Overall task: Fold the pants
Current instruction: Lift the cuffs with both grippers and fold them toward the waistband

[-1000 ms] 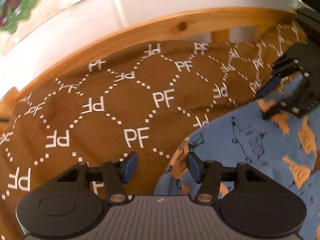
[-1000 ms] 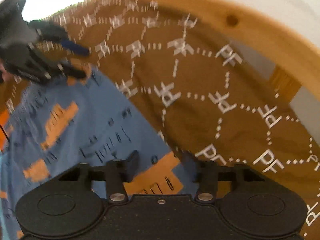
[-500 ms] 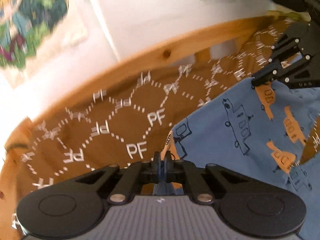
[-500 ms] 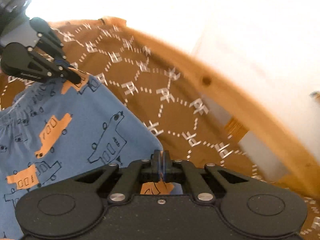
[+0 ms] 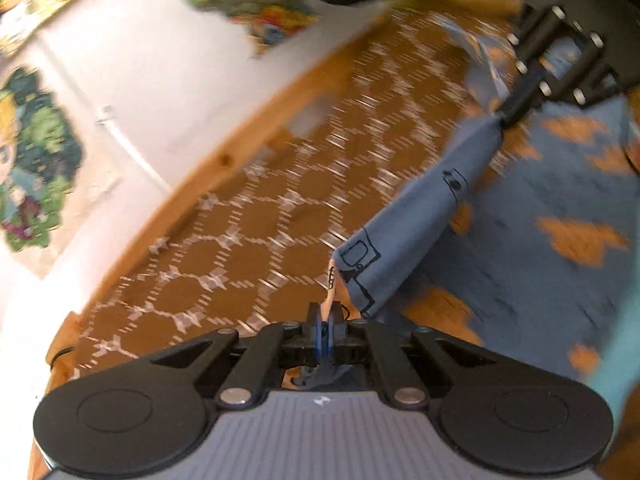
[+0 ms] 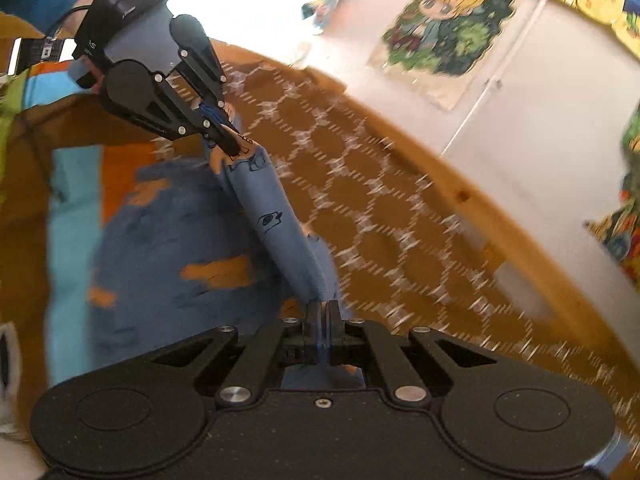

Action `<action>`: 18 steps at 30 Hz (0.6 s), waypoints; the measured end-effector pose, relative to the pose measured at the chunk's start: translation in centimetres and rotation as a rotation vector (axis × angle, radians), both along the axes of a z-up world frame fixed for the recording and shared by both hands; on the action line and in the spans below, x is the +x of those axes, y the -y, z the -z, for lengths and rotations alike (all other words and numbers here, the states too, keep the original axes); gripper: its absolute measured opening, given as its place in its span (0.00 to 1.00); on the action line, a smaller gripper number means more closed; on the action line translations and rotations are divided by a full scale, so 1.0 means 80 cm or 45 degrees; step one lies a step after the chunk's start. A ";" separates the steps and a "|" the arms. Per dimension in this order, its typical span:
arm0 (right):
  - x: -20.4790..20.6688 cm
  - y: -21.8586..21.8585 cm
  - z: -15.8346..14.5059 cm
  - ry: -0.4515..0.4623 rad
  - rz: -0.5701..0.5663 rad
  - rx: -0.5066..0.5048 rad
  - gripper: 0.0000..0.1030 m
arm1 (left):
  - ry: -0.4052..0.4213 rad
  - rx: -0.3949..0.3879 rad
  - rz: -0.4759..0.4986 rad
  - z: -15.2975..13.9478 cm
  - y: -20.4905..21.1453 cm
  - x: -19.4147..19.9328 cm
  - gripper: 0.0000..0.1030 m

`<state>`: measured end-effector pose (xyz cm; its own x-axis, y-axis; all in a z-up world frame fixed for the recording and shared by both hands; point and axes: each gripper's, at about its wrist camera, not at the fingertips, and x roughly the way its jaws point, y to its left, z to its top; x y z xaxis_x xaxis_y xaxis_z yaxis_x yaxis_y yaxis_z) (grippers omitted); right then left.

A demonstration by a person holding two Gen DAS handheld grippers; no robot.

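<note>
We see left tool (image 5: pixel 325 328) clenched on pants (image 5: pixel 416 224) hem, lower centre of frame. Right tool (image 6: pixel 322 326) likewise clenched on pants edge. Blue fabric stretched taut between both tools, lifted above brown bedspread (image 5: pixel 248 248); rest lies right of frame.

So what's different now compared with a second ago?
Both grippers were open over the pants; the left gripper and the right gripper have since shut on the blue pants and lifted that edge, stretched between them, off the brown bedspread. The rest of the pants still lies there.
</note>
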<state>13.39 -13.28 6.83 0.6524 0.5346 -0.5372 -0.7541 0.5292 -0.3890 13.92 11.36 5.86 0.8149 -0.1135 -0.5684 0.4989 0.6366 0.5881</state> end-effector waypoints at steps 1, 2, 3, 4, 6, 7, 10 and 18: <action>-0.012 -0.002 0.008 -0.020 -0.003 -0.009 0.00 | -0.022 0.022 0.017 0.008 0.002 -0.009 0.03; -0.026 -0.004 0.017 -0.026 -0.011 -0.024 0.00 | -0.051 0.047 0.033 0.017 0.004 -0.014 0.03; -0.040 -0.007 0.026 -0.024 -0.015 -0.040 0.00 | -0.075 0.062 0.045 0.025 0.005 -0.018 0.03; -0.050 -0.010 0.035 -0.036 -0.014 -0.049 0.00 | -0.093 0.070 0.048 0.032 0.005 -0.021 0.04; -0.065 -0.015 0.053 -0.069 -0.005 -0.059 0.00 | -0.120 0.070 0.042 0.040 0.005 -0.026 0.07; -0.070 -0.014 0.060 -0.083 0.004 -0.059 0.00 | -0.132 0.067 0.041 0.043 0.003 -0.029 0.07; -0.078 -0.015 0.074 -0.116 0.021 -0.053 0.02 | -0.147 0.069 0.040 0.047 0.001 -0.034 0.13; -0.071 -0.003 0.074 -0.197 0.015 -0.011 0.20 | -0.179 0.095 0.058 0.047 0.005 -0.047 0.15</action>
